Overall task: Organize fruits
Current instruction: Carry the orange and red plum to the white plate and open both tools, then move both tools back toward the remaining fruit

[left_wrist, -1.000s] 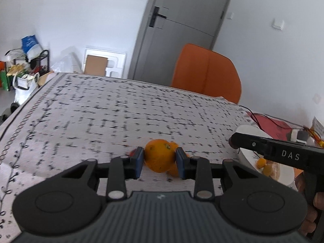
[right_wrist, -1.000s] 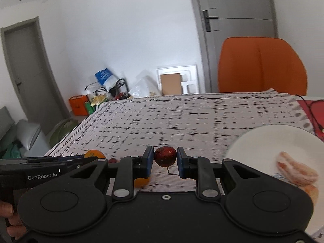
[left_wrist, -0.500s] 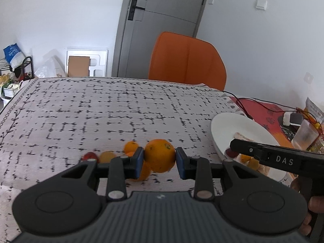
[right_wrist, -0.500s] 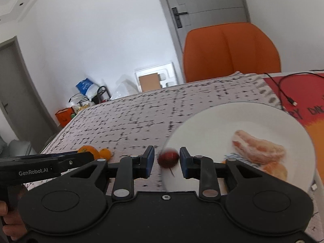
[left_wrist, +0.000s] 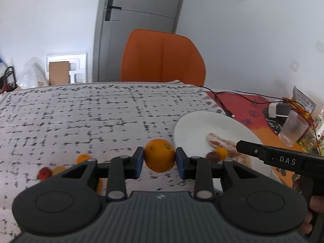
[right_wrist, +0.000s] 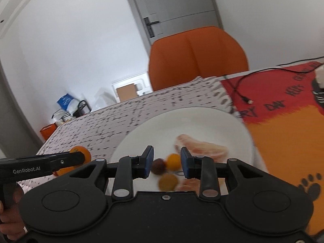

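An orange [left_wrist: 159, 155] sits clamped between the blue pads of the left gripper [left_wrist: 159, 163], held above the patterned worktop [left_wrist: 81, 117] just beside the rim of a white plate [left_wrist: 194, 125]. On the plate lie a dark red fruit [right_wrist: 158, 166], two small yellow-orange fruits [right_wrist: 173, 161] and pale peeled segments [right_wrist: 202, 149]. The right gripper [right_wrist: 166, 163] hangs over the plate with its jaws released, the small fruits lying loose below the gap. Its side reads "DAS" in the left view; the left one reads "GenRobot.AI" in the right view. On the cloth to the left lie a red berry [left_wrist: 44, 173] and a small orange fruit [left_wrist: 83, 158]. A red and orange mat [right_wrist: 287, 125] with blurred black lettering lies beside the plate, an orange chair [left_wrist: 162, 56] behind.
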Tool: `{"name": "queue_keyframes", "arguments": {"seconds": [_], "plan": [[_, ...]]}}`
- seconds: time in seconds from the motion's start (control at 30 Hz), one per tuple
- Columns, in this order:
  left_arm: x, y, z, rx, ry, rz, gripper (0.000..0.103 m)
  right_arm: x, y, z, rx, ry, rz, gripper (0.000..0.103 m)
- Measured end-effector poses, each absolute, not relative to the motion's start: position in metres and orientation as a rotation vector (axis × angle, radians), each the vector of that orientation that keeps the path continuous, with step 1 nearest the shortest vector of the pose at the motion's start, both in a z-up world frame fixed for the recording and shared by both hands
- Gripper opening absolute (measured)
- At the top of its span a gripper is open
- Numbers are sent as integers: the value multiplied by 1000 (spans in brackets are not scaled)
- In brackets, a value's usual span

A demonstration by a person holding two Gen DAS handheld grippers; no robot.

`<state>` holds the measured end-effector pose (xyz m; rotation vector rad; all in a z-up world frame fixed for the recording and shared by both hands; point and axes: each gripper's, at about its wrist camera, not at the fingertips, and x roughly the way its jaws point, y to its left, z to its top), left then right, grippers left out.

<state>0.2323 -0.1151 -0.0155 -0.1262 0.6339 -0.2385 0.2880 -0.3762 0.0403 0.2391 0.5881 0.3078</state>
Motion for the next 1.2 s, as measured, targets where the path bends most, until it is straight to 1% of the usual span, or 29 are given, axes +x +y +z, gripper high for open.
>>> {"name": "queue_keyframes", "arguments": {"seconds": [0.17,0.4,0.43,0.53,0.6,0.67,0.73,0.97,1.03,1.1,1.2], "plan": [[240,-133,-15,-111,643,-278,33,286,-394,40,251,585,270,31],[246,-154,-5,-85,634,-324,33,279,-405,44,268,570,242,35],[245,-154,-4,-88,625,-318,36,278,-405,45,265,568,241,36],[241,-150,-3,-94,620,-306,36,276,-404,45,255,574,243,39],[238,-144,-2,-96,622,-290,37,275,-402,44,248,584,248,43],[234,-139,-1,-91,621,-278,42,274,-398,44,243,589,256,47],[230,-133,0,-93,618,-246,53,273,-393,43,238,594,270,48],[217,-105,8,-113,580,-165,67,269,-376,47,206,590,310,57],[212,-97,10,-118,567,-142,76,266,-371,49,199,586,319,61],[208,-90,11,-119,561,-123,80,265,-367,49,193,582,327,64],[203,-82,11,-101,559,-94,83,263,-360,51,186,583,334,65]]}}
